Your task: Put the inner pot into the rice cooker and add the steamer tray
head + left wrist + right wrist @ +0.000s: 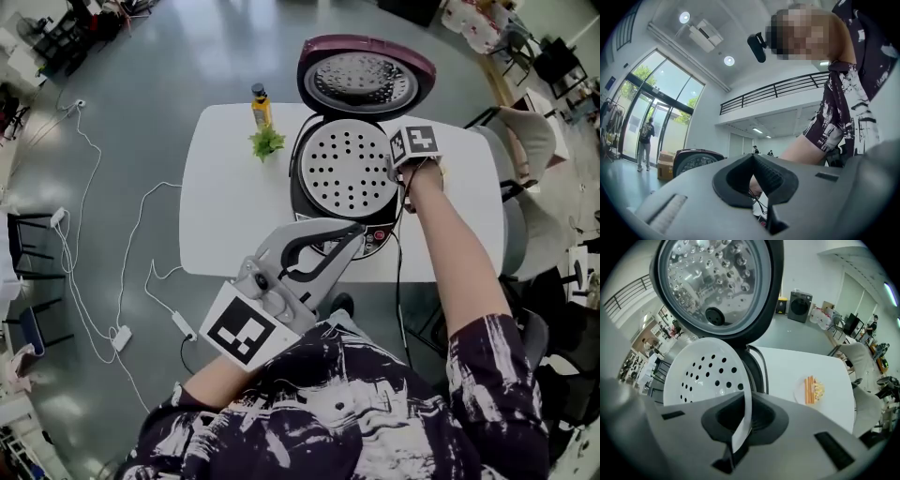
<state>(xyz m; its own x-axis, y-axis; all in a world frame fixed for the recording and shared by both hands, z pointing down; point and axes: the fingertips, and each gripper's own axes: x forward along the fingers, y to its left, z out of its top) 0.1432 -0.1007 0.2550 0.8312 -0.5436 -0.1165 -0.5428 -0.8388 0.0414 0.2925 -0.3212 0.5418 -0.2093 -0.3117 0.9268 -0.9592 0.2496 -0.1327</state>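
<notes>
Patterned shirt fills the near edge of the head view. Just beyond it the left claw [357, 232] hangs over the near edge of the counter [234, 206], jaws drawn together on nothing, tips aimed at the front of the rice cooker [300, 192]. Cooker sits toward the right of the counter, maroon lid [366, 80] thrown back. Steamer tray [342, 169], white and perforated, lies across the cooker's mouth. Inner pot not visible; presumably under the tray, cannot confirm. Right claw [403, 169] points steeply down at the tray's right edge, jaws clamped on the thin white rim; the right gripper view shows that rim running up between the pads. Tray looks nearly down, but whether it sits level all round I cannot tell. Risks, as I judge them: letting go while one side rides high would leave the tray cocked in the opening, and the lid might then not shut. Lifting the claw before the pads part would drag the tray back up and could tip it onto the counter. Left claw is near the cooker's front and a cable [397, 281] there, so a careless swing could nudge the cooker. Bottle [260, 103] and small plant [267, 142] stand just left of the cooker, apart from both claws.
</notes>
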